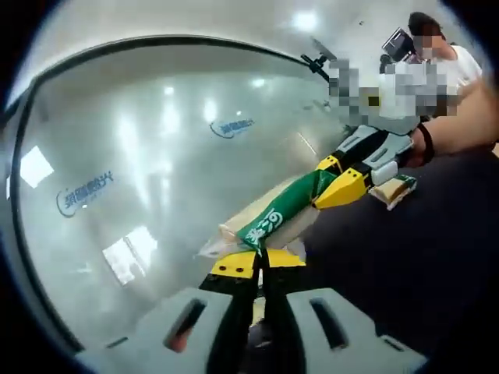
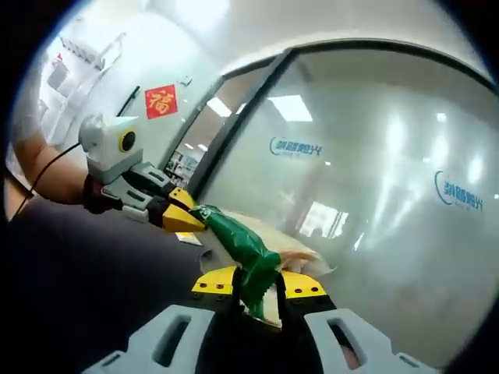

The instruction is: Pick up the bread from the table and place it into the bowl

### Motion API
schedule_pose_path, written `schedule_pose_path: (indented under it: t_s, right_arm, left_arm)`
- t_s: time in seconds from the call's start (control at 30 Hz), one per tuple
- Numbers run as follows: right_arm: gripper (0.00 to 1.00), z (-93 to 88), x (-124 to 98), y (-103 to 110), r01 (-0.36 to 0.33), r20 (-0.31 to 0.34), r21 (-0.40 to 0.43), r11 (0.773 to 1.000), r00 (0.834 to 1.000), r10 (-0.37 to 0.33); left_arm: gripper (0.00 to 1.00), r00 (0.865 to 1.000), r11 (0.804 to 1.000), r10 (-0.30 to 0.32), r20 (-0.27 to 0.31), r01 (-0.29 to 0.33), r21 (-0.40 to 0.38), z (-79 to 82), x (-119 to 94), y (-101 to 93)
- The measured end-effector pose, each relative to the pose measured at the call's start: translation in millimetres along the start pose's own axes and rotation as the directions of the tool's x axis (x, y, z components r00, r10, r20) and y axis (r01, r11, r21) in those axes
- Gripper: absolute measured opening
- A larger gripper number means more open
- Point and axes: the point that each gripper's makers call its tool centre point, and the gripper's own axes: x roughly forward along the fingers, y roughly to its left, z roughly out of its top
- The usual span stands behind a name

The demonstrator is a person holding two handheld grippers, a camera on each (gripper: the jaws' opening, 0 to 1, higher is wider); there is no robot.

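- Left gripper (image 1: 261, 261): yellow-tipped jaws pressed together on the near end of the clear-and-green plastic-wrapped bread (image 1: 269, 222), white characters printed on its green band, too warped to read.
- Right gripper (image 2: 257, 284): jaws pinching the other end of that same packet, the green wrapper bunched between the yellow tips.
- The bread hangs stretched between both tools, above the dark table (image 1: 390, 273); I judge it is lifted and being opened or carried, and next needs locating a bowl.
- Farther off: frosted glass wall (image 1: 156, 156) with blue logo lettering, unreadable; red square sign (image 2: 161, 101) bearing "福".
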Motion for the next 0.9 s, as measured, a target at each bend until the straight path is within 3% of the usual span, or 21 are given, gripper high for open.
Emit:
schedule_pose_path:
  t_s: [0.13, 0.2, 0.3, 0.37, 0.4, 0.43, 0.47, 0.5, 0.53, 0.6, 0.63, 0.7, 0.77, 0.8, 0.9]
  right_arm:
    - [0.16, -11.5, 37, -27, 0.005, -0.025, 0.024, 1.0, 1.0, -0.005]
    - [0.16, -20.8, 53, -35, -0.012, -0.037, 0.114, 0.993, 0.999, 0.017]
    - [0.16, -33.8, 76, -50, 0.001, -0.062, 0.115, 0.993, 0.998, 0.006]
    - [0.17, -57.1, 91, -49, -0.014, -0.133, 0.197, 0.98, 0.99, 0.041]
    - [0.17, -77.3, 97, -49, -0.012, -0.207, 0.233, 0.973, 0.976, 0.061]
    - [0.19, -97.0, 100, -46, -0.018, -0.285, 0.234, 0.972, 0.955, 0.086]
    - [0.24, -105.0, 103, -43, -0.022, -0.308, 0.233, 0.972, 0.947, 0.095]
    - [0.32, -114.5, 103, -37, -0.05, -0.338, 0.181, 0.982, 0.935, 0.11]
    - [0.45, -108.6, 100, -30, -0.069, -0.299, 0.151, 0.986, 0.948, 0.112]
    - [0.54, -96.6, 94, -21, -0.115, -0.248, 0.188, 0.975, 0.955, 0.16]
    - [0.52, -96.5, 88, -20, -0.119, -0.258, 0.186, 0.975, 0.952, 0.166]
    - [0.48, -81.9, 67, -16, -0.123, -0.218, 0.123, 0.985, 0.965, 0.148]
    - [0.47, -68.8, 53, -16, -0.107, -0.189, 0.14, 0.984, 0.973, 0.132]
    - [0.47, -62.2, 55, -26, -0.098, -0.148, 0.155, 0.983, 0.981, 0.121]
    - [0.46, -34.1, 20, -34, -0.064, -0.018, 0.233, 0.97, 0.997, 0.07]
  left_arm:
    - [0.0, 0.999, 0.999, 0.024, -0.043, -0.022, 0.036, -17.1, 34, 28.5]
    - [0.0, 0.997, 0.998, 0.054, -0.058, -0.052, 0.04, -25.4, 44, 41.4]
    - [0.0, 0.993, 0.997, 0.071, -0.096, -0.072, -0.005, -39.4, 58, 51.5]
    - [0.0, 0.987, 0.994, 0.103, -0.125, -0.105, -0.014, -56.3, 72, 58.4]
    - [0.02, 0.984, 0.997, 0.067, -0.164, -0.072, -0.024, -71.5, 77, 52.4]
    - [0.15, 0.972, 0.996, 0.02, -0.232, -0.041, -0.084, -87.3, 76, 39.9]
    - [0.33, 0.973, 0.985, -0.036, -0.228, -0.004, -0.174, -94.5, 77, 27.3]
    - [0.5, 0.979, 0.975, -0.055, -0.199, 0.009, -0.223, -98.3, 79, 24.9]
    - [0.52, 0.98, 0.971, -0.055, -0.193, 0.007, -0.24, -100.4, 75, 22.5]
    - [0.36, 0.983, 0.982, -0.009, -0.182, -0.026, -0.186, -99.7, 62, 29.3]
    - [0.32, 0.984, 0.983, 0.002, -0.176, -0.034, -0.178, -98.0, 56, 30.6]
    - [0.32, 0.986, 0.975, 0.009, -0.166, -0.046, -0.218, -97.3, 55, 36.7]
    - [0.32, 0.99, 0.965, 0.018, -0.141, -0.054, -0.256, -89.5, 50, 42.6]
    - [0.32, 0.991, 0.961, 0.024, -0.134, -0.06, -0.268, -85.0, 46, 44.1]
    - [0.32, 0.997, 0.935, 0.026, -0.07, -0.049, -0.352, -62.4, 32, 39.3]
